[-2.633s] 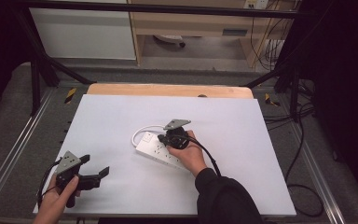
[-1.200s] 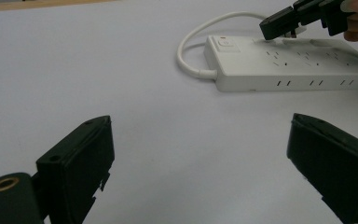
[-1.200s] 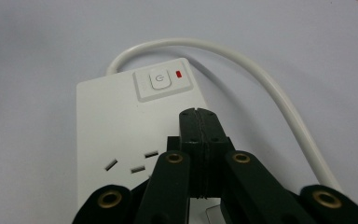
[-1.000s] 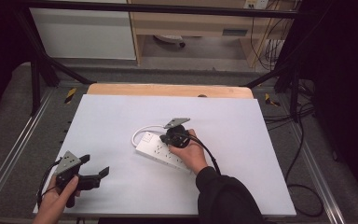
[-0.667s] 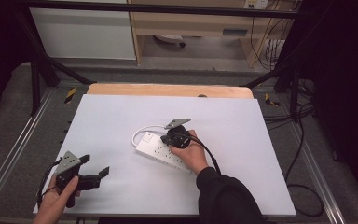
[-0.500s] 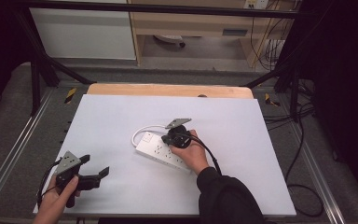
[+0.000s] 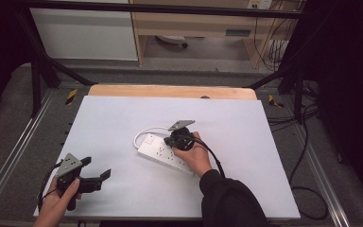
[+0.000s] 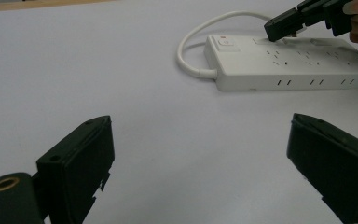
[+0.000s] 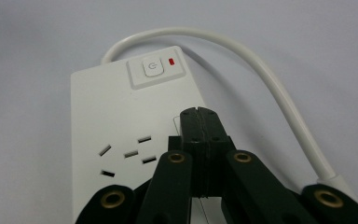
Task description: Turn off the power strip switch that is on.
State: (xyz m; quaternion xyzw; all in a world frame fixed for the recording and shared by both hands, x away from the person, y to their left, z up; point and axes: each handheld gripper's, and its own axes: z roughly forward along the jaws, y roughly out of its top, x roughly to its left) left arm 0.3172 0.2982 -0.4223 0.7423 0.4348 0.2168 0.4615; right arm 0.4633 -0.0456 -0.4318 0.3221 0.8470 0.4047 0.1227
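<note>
Nearest, at the front left corner of the counter: left tool, held low in a hand, jaws spread wide apart with nothing between them, resting on or just above the bare surface, well apart from everything else.

Farther in, near the middle of the counter: one white power strip, lying flat and slanted, with one short white cord looping out of its far end and curling beside it. At that same end, one switch button with one small red mark next to it. Socket holes in a row along the top; exact count hard to tell, several groups at least.

Over the strip's top face, close behind the button: right tool, jaws pressed together, nothing clamped between them, tip touching or nearly touching the plastic beside a socket; cannot tell which.

Probably a light, rigid thing: hard, smooth plastic shell, likely to slide on the counter if pushed from one end. Not fragile, though the button and sockets better left unpinched. Best taken across the narrow width, on the long side walls, around the middle for balance. Cord stiff yet bendable, likely to trail and tug the strip's end when lifted.

Tally: two tools, one strip, one cord, one button.
</note>
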